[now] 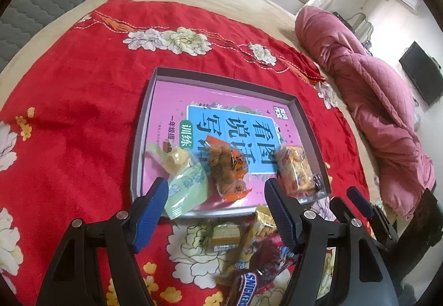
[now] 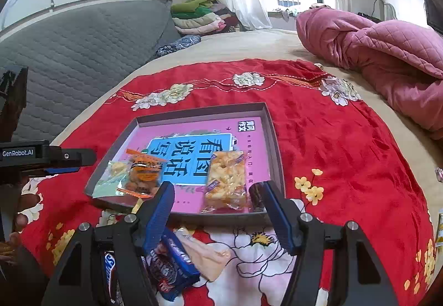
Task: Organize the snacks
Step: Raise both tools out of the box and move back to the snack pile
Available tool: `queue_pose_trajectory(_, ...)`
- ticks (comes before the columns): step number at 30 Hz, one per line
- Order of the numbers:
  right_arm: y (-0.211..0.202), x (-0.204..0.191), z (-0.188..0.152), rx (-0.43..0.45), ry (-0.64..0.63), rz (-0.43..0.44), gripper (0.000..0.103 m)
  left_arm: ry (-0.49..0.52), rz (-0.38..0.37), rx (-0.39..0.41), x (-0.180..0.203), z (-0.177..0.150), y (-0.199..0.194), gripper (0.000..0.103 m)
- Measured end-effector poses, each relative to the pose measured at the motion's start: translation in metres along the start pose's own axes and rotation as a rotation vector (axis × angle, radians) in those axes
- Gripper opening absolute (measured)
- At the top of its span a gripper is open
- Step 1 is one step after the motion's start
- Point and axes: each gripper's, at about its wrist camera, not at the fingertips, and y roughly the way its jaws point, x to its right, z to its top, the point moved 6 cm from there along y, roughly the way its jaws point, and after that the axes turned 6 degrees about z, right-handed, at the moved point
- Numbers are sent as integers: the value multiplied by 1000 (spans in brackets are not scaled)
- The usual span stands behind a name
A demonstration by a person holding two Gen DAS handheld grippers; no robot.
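Both pairs of fingers stand apart with nothing between them: the left gripper [image 1: 216,211] hangs released above the near rim of the tray, and the right gripper [image 2: 217,213] is likewise released, holding no snack.

Under everything lies the bed [image 2: 249,41], covered by a red floral blanket [image 1: 83,89]. A pink quilt [image 2: 387,56] is bunched along the bed's right side, and a grey quilted headboard [image 2: 83,42] rises at the far left.

On the blanket sits a shallow grey tray [image 1: 310,123] lined with a pink and blue printed sheet [image 2: 193,148]. Inside it, along the near edge, lie three snacks. A pale green packet [image 1: 188,189] rests in the near left corner, its end overlapping the rim. Just beside it, touching, is an orange packet [image 1: 227,170]. A clear packet of yellow puffed pieces [image 2: 227,181] lies apart from those two, toward the near right corner.

Outside the tray, on the blanket close to the grippers, more snacks are heaped: a blue wrapped packet [image 2: 171,264], a beige packet [image 2: 210,256], a yellow wrapped bar [image 1: 257,231], a small cake slice in clear wrap [image 1: 224,235], and a Snickers bar [image 1: 243,289].
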Motion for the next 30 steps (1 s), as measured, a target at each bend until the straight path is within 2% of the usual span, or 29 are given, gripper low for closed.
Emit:
queue_pose_trajectory(11,-11,-15,-6,-10,-18,34,65,33,7,-10,0,-15,-12,74)
queue_pose_trajectory(30,-34,-39,-32,-60,-85,62,65,90,13,-100,3,-61,-18,74)
